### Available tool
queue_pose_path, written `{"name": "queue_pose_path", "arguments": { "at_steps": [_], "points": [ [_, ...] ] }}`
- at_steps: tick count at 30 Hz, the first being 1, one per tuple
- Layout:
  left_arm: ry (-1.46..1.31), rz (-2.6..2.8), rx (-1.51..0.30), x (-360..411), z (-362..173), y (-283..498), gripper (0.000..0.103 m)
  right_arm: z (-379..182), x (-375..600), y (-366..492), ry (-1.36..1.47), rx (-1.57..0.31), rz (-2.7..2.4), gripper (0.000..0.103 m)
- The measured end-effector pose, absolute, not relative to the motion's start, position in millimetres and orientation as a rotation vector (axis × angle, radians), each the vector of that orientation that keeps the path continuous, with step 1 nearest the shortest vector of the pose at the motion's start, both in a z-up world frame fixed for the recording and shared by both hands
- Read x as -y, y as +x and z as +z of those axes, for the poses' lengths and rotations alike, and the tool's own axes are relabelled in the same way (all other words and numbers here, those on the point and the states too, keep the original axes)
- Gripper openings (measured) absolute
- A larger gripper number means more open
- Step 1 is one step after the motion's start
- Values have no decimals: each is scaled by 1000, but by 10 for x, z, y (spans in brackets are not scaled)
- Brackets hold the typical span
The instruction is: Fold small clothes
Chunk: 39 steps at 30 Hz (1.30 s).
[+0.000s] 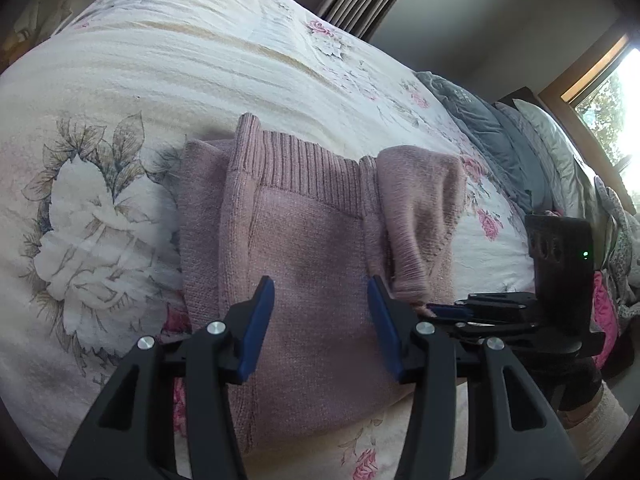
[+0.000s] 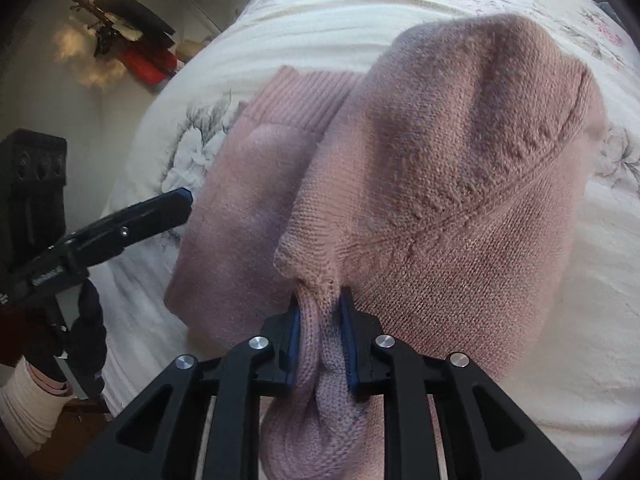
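sweater [image 1: 304,248]: sides look tucked in already, final fold still to do
left gripper [image 1: 322,320]: jaws spread, hovering empty
right gripper [image 2: 319,336]: pinching a bunched knit edge

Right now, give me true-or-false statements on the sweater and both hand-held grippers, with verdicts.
1. The right hand-held gripper is shut on the sweater. True.
2. The left hand-held gripper grips the sweater. False: its jaws stand open above the knit.
3. The sweater lies on a bare wooden table. False: it lies on a floral bedspread.
4. The sweater has a ribbed band. True.
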<state>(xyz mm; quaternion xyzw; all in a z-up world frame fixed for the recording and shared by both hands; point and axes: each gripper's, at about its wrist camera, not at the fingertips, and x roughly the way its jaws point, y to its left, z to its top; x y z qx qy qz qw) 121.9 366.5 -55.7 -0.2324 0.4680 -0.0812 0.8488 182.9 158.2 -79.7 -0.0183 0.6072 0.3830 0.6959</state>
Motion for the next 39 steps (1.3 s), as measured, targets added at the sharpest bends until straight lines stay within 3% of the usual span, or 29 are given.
{"name": "queue_pose_path", "arguments": {
  "at_steps": [4,12,16,23,28,31,33,35,39],
  "points": [
    [-500,-186,-990,-3608,-554,1277,48,-915,-1591,1810,19,-1404,906,41],
    [-517,-215,-991,-3510,-506,1384,48,-462,-1251,1622,47,-1268,922,43],
    [-536,-243,-1001,-3446,-502,1404,50,-332,-1059,1392,9,-1217,906,53],
    [-577,-281,-1070,-3322,-610,1523,53,-498,-1249,932,-181,-1165,929,63],
    [-612,-295,-1104,-3293,-699,1569,54,-705,-1435,844,-353,-1095,852,63],
    [-643,-309,-1126,-3277,-766,1615,55,-811,-1504,820,-429,-1064,814,54],
    [-645,-316,-1136,-3251,-803,1650,55,-827,-1474,844,-420,-1066,811,27],
    [-652,-326,-1145,-3222,-839,1688,56,-808,-1401,909,-353,-1083,823,15],
    [-683,-339,-1166,-3180,-925,1788,58,-659,-1079,1083,-97,-1128,899,11]
  ]
}}
